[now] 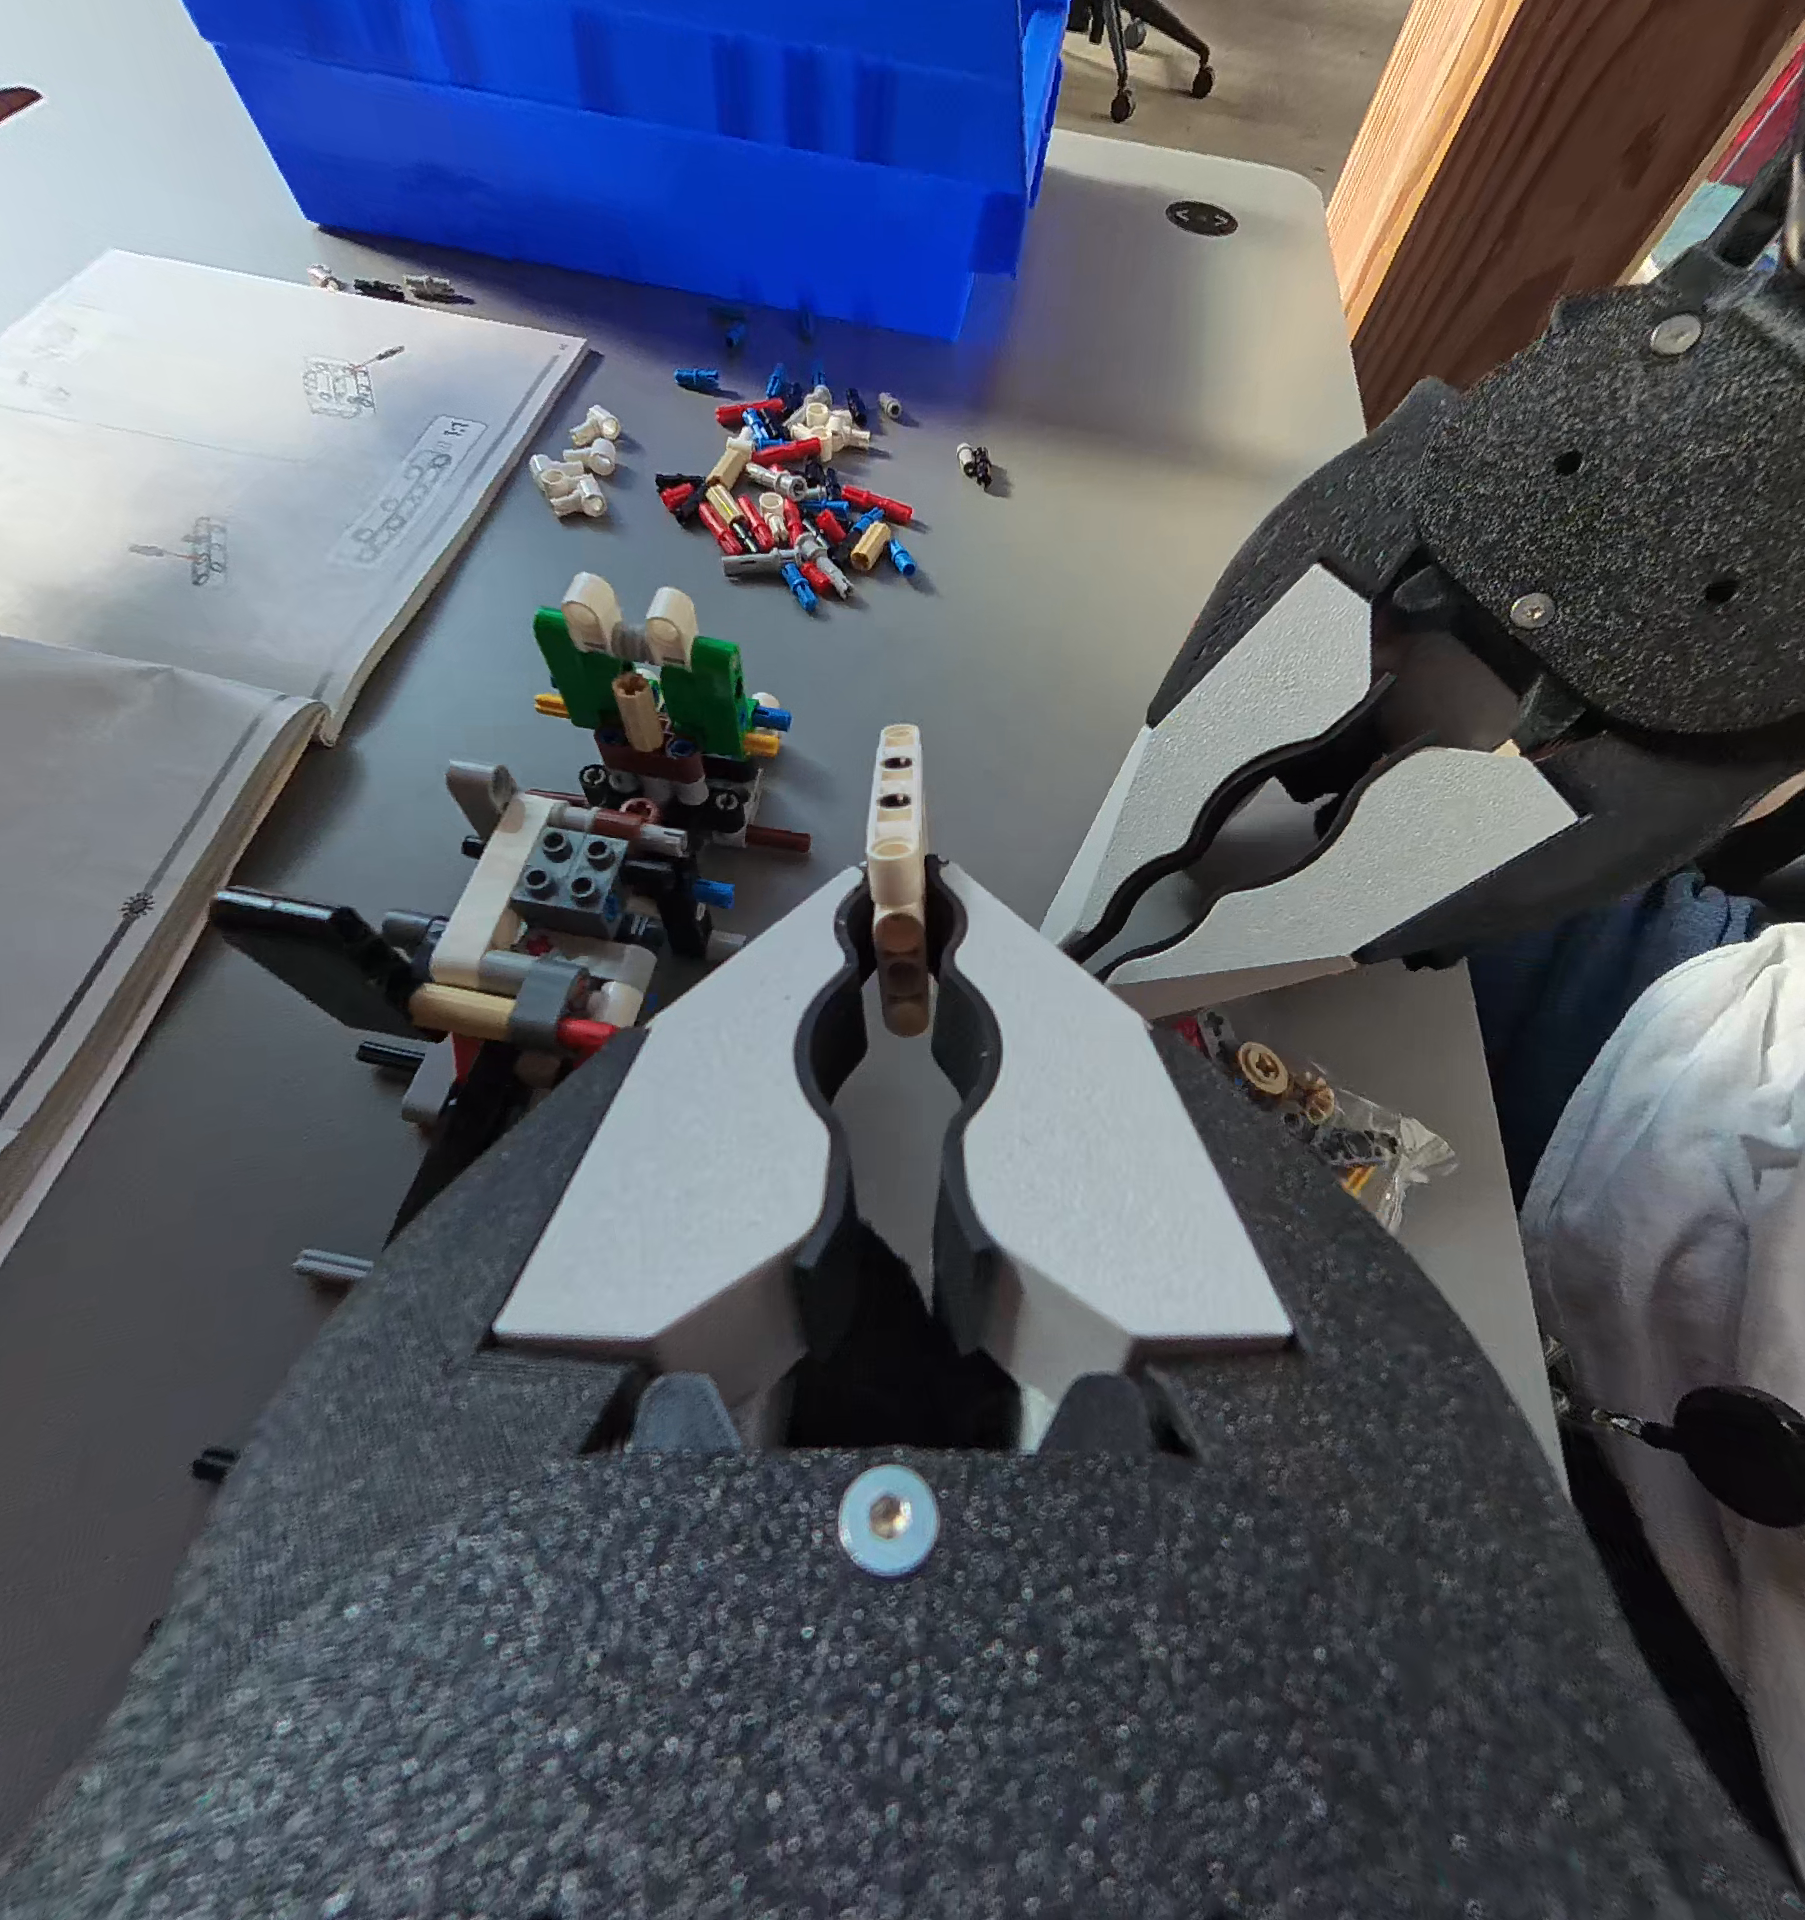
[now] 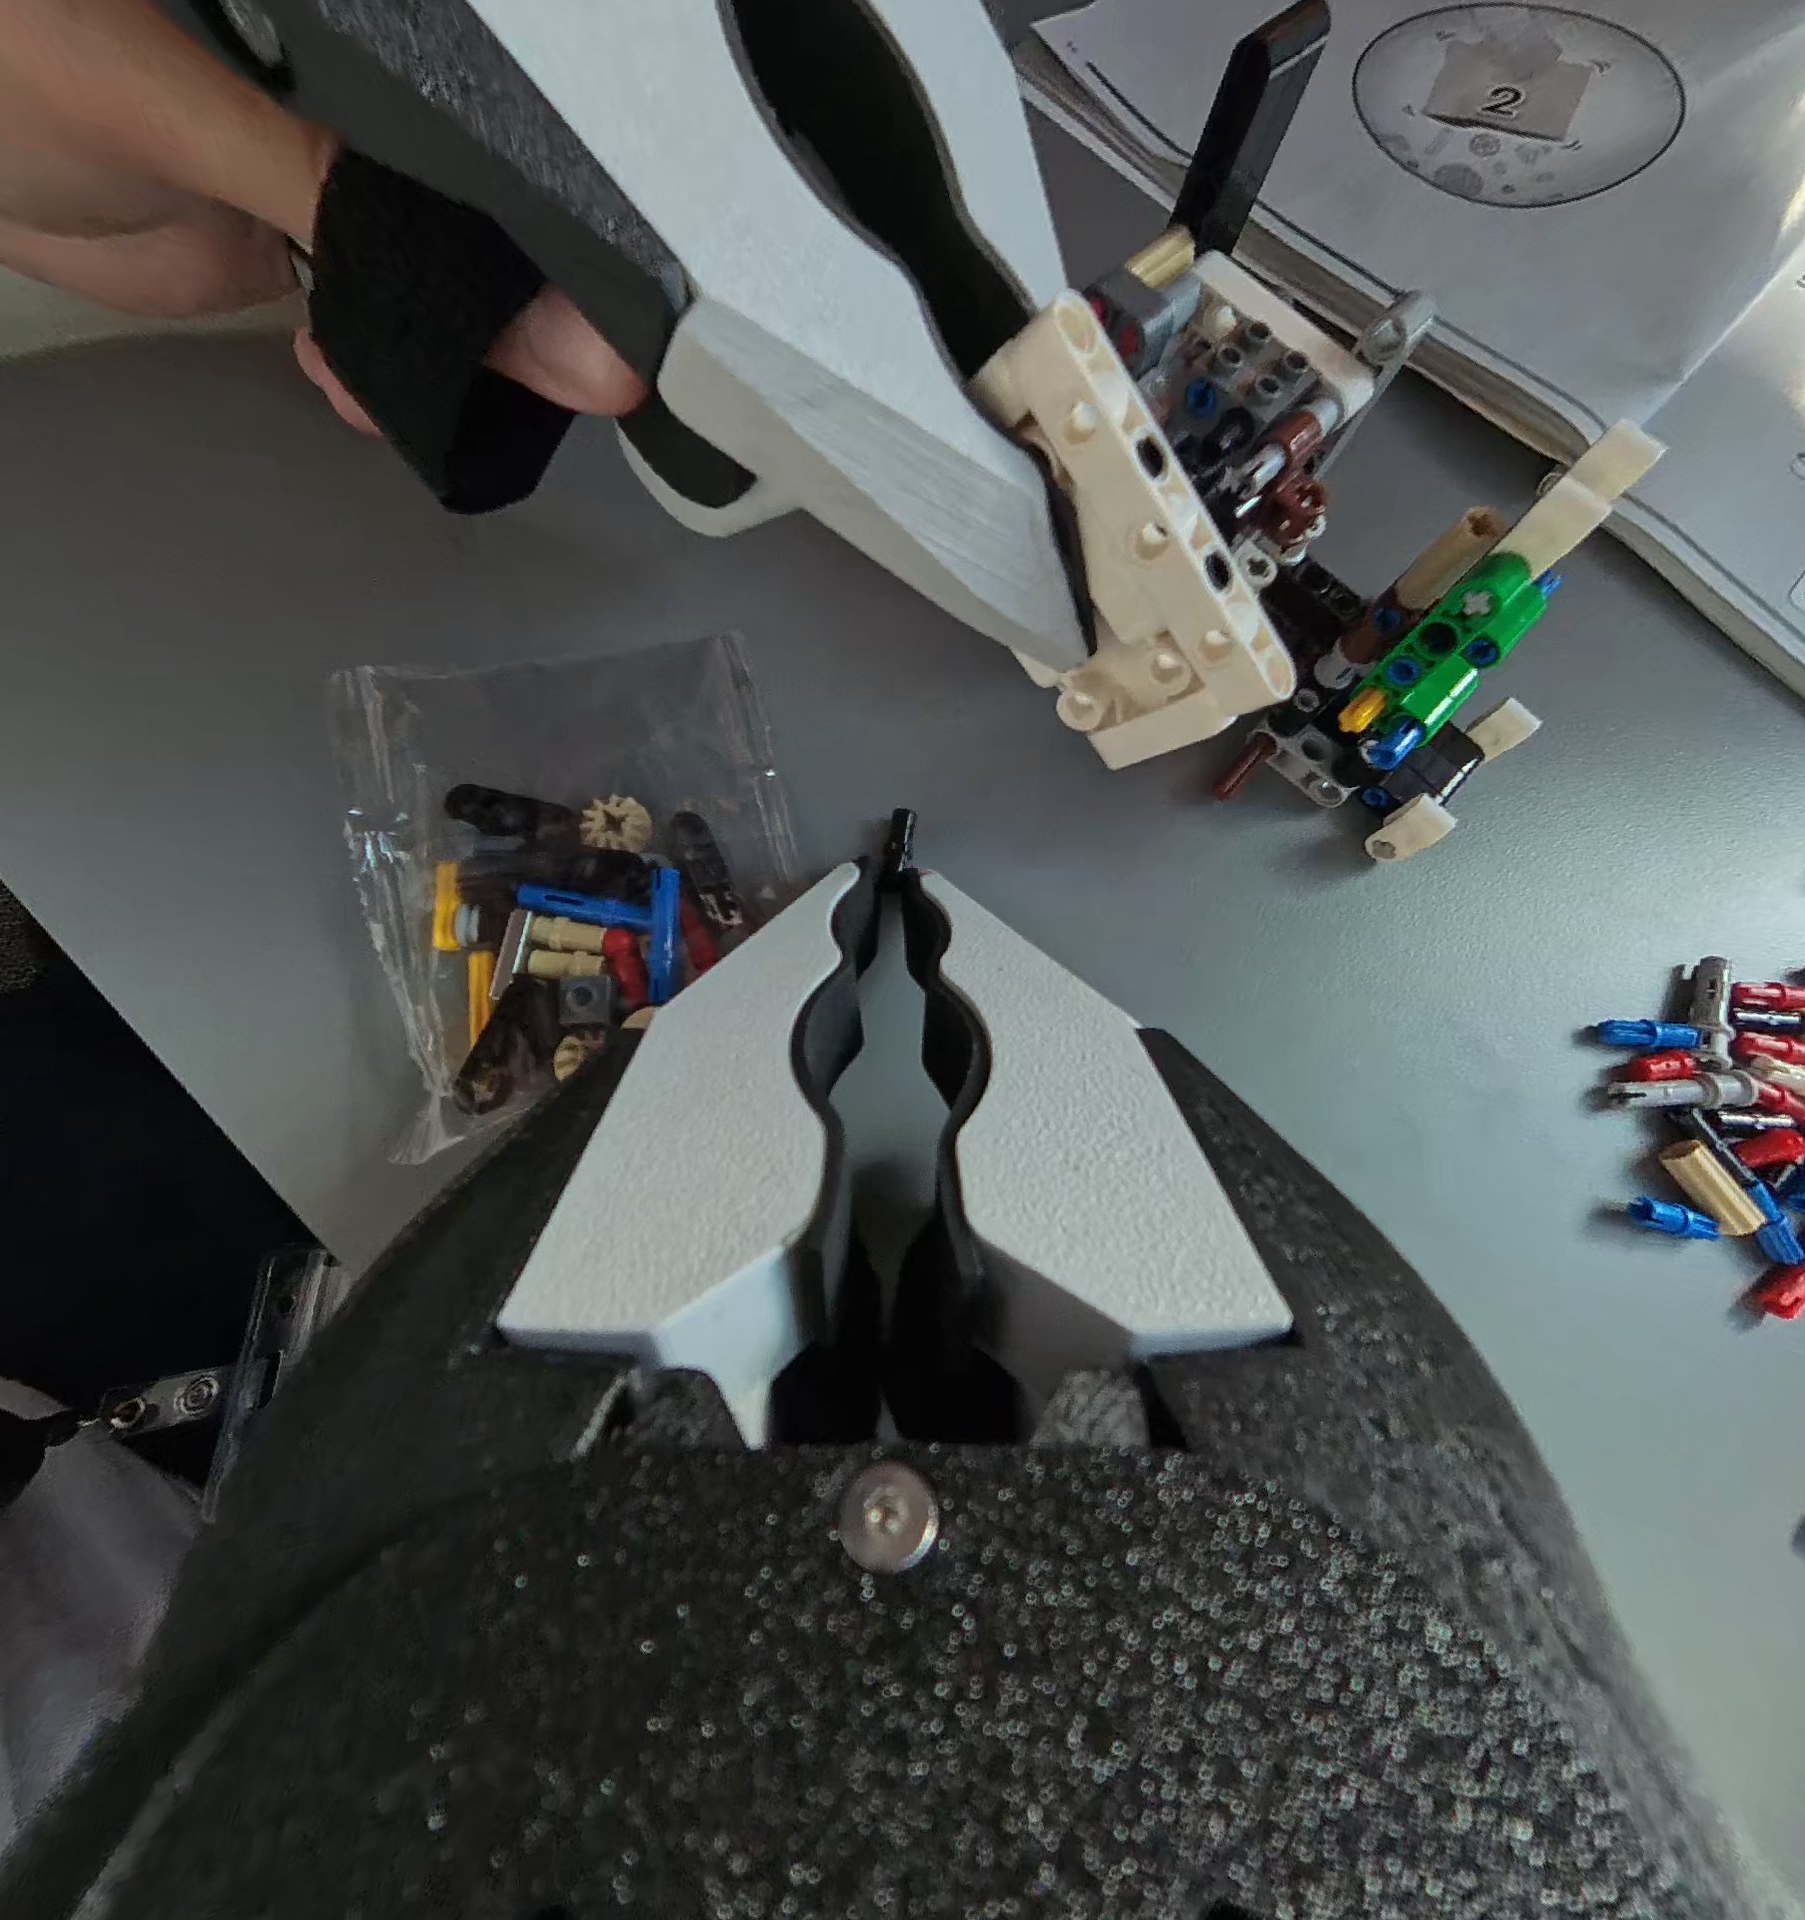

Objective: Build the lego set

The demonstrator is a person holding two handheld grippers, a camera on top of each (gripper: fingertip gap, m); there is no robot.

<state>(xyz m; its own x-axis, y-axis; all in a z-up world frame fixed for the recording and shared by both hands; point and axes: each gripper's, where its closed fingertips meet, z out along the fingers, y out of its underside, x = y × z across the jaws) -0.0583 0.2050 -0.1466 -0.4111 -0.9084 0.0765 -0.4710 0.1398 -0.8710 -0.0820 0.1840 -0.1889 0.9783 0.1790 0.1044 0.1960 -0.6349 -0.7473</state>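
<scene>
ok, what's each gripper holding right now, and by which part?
Left gripper clamps a cream beam frame by its near end. Right gripper pinches a small black pin by its lower end, tip sticking out.

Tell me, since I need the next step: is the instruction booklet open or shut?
Open: the instruction booklet lies spread flat on the table, printed pages up.

We take this for an office or lab workroom: a smooth grey counter (image 1: 1137,343) with a round cable grommet (image 1: 1201,219), a wheeled office chair base (image 1: 1158,62) on carpet, a blue plastic storage crate (image 1: 669,145).
</scene>
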